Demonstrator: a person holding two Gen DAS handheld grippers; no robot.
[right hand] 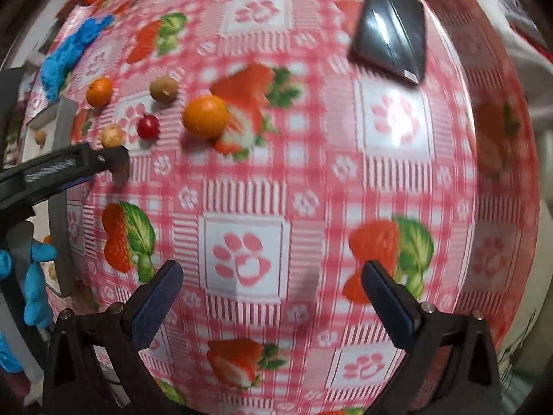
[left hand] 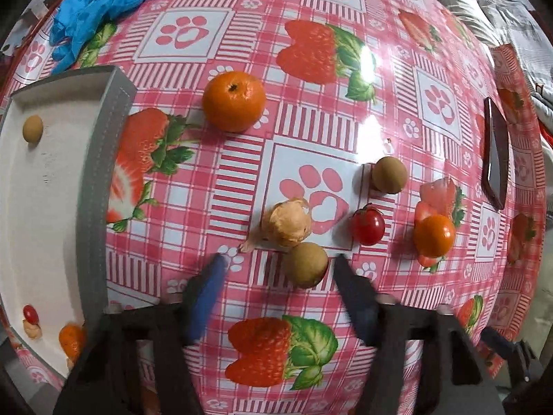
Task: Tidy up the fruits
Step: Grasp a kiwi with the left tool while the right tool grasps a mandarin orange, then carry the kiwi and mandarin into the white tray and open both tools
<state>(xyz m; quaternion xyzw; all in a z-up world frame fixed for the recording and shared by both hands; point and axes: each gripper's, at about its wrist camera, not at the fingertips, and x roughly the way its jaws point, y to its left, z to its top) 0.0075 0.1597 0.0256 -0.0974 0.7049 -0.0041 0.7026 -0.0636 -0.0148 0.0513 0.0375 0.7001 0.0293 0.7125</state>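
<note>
In the left wrist view my left gripper (left hand: 278, 259) is open, its jaws on either side of a brown longan (left hand: 306, 265) on the table. Just beyond lie a peeled pale fruit (left hand: 286, 224), a cherry tomato (left hand: 368, 225), another longan (left hand: 388, 175), a small orange fruit (left hand: 434, 236) and a mandarin (left hand: 234, 101). A white tray (left hand: 55, 207) at the left holds a longan (left hand: 33, 128), a cherry tomato (left hand: 30, 313) and an orange fruit (left hand: 71, 340). My right gripper (right hand: 271, 275) is open and empty over bare tablecloth; the left gripper (right hand: 103, 159) shows at its far left.
A blue glove (left hand: 103, 3) lies at the far left of the table. A dark phone (left hand: 496, 154) lies at the right, near the table edge; it also shows in the right wrist view (right hand: 392, 46). A gloved hand (right hand: 34, 276) is at the left edge.
</note>
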